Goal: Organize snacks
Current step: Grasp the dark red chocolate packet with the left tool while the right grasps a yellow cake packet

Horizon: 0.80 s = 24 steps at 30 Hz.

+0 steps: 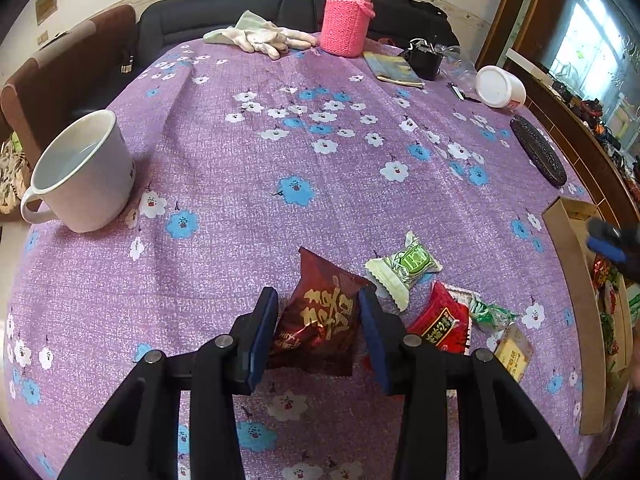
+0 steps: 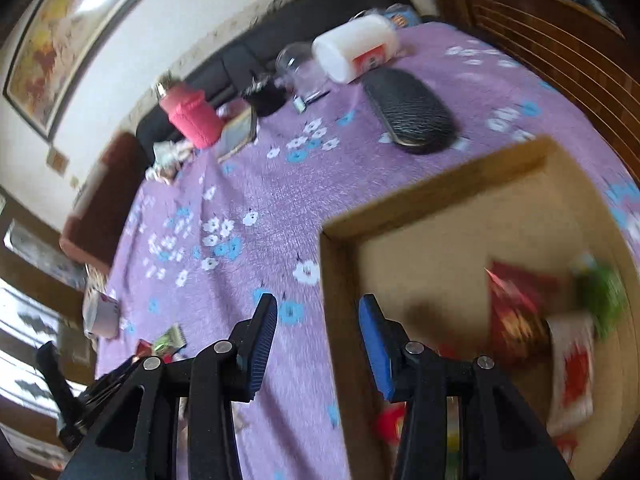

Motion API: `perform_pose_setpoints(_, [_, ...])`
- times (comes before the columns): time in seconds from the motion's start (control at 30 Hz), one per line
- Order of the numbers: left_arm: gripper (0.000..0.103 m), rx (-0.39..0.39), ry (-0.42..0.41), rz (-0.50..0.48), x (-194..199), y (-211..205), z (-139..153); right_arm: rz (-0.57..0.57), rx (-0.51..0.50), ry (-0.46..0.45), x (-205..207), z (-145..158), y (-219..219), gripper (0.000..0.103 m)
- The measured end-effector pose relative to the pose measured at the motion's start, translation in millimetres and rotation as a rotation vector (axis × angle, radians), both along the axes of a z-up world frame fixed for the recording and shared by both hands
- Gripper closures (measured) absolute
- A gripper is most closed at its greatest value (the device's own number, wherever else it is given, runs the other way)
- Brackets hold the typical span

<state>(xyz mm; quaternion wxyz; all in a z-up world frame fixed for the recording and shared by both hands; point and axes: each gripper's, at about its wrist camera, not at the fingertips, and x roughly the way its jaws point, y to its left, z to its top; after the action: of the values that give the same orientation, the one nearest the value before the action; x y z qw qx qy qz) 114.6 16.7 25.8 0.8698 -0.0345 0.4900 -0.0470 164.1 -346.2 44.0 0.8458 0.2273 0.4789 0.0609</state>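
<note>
My left gripper (image 1: 318,300) is shut on a dark red snack packet (image 1: 320,316), which stands tilted between the blue pads just above the purple flowered tablecloth (image 1: 240,184). To its right lie a green-and-white packet (image 1: 404,268), a bright red packet (image 1: 440,324), a small green one (image 1: 492,314) and a yellow one (image 1: 514,350). A cardboard box (image 2: 432,192) stands at the table's right. It holds a red packet (image 2: 516,312), a green one (image 2: 604,300) and a white-and-red one (image 2: 572,372), all blurred. My right gripper (image 2: 318,312) hangs open and empty over the box's left wall.
A white mug (image 1: 80,172) sits at the left. At the far edge are white gloves (image 1: 264,36), a pink flask (image 1: 346,20), a booklet (image 1: 392,68), a small black object (image 1: 424,60) and a tipped white jar (image 1: 500,88). A black case (image 1: 538,152) lies beyond the box.
</note>
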Motion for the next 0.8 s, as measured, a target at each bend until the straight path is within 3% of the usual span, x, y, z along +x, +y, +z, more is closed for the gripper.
perform_pose_setpoints(0.23, [0.063, -0.003, 0.018, 0.007, 3.5, 2.8, -4.5, 0.084, -0.094, 0.038, 51.9, -13.1, 34.4, 0.054])
perform_pose_setpoints(0.3, [0.063, 0.002, 0.018, 0.006, 4.0, 2.3, -5.4, 0.124, -0.15, 0.014, 60.1, -7.2, 53.1, 0.054])
perform_pose_setpoints(0.47, [0.063, 0.015, 0.019, 0.002, 4.6, 0.5, -7.7, 0.296, -0.134, -0.07, 78.6, 10.6, 97.3, 0.054])
perform_pose_setpoints(0.67, [0.064, 0.035, 0.008, -0.008, 4.2, -2.1, -8.7, 0.286, -0.169, -0.162, 44.0, 40.0, 126.4, 0.054])
perform_pose_setpoints(0.8, [0.067, 0.066, -0.005, -0.011, 2.9, -6.5, -8.7, 0.251, -0.11, -0.123, -9.8, 43.9, 124.7, 0.054])
